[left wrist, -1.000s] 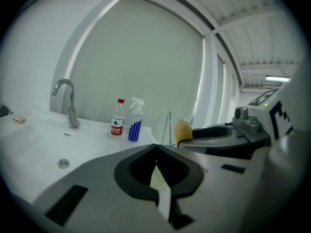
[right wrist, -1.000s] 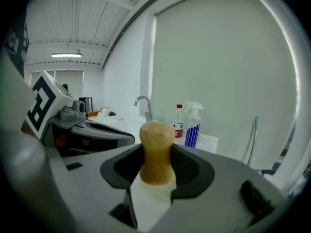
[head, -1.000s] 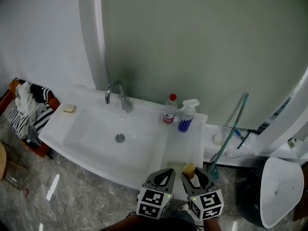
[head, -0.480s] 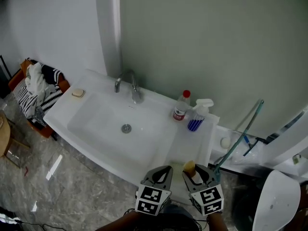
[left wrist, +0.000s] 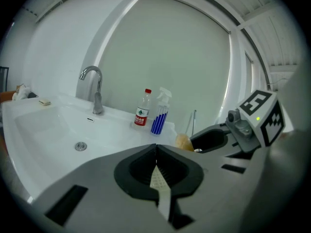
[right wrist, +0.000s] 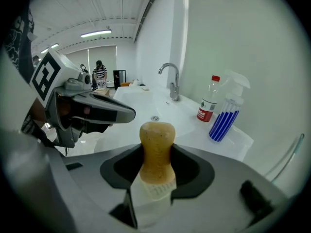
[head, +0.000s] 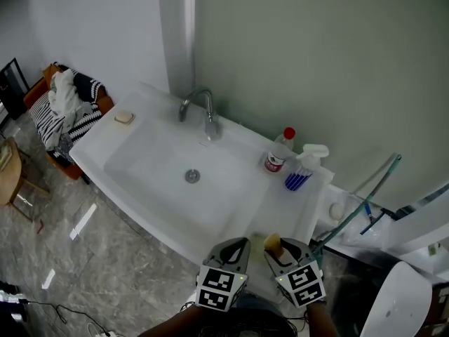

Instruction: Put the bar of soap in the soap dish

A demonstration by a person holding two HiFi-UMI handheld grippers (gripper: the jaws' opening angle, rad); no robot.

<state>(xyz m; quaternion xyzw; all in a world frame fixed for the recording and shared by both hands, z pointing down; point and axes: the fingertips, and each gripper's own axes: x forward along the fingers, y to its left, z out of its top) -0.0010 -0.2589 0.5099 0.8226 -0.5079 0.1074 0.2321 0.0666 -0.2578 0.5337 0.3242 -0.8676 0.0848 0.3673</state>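
1. While the soap has yet to reach its place, the head view gives us the bar of soap (head: 272,242) clamped in the right gripper (head: 280,248) at the near right edge of the worktop (head: 284,203). The left gripper (head: 235,248) hangs just beside it. What we take for the soap dish (head: 124,117) sits at the far left corner of the worktop, across the basin and well apart from the bar. We judge the pick-up done, with the carry across and the set-down left. Something beige shows on the dish, too small for us to name.

2. From the left gripper view, we see its jaws pressed together with nothing between them, so that tool is idle. The bar's rounded end pokes out of the other gripper at the right, and the dish is a small spot at the far left.

3. From the right gripper view, we see the jaws squeezing the bar at its lower half, where it narrows to a waist. Its long axis runs along the jaws. The rounded free end points forward past the tips, toward the basin and the tap (right wrist: 171,81).
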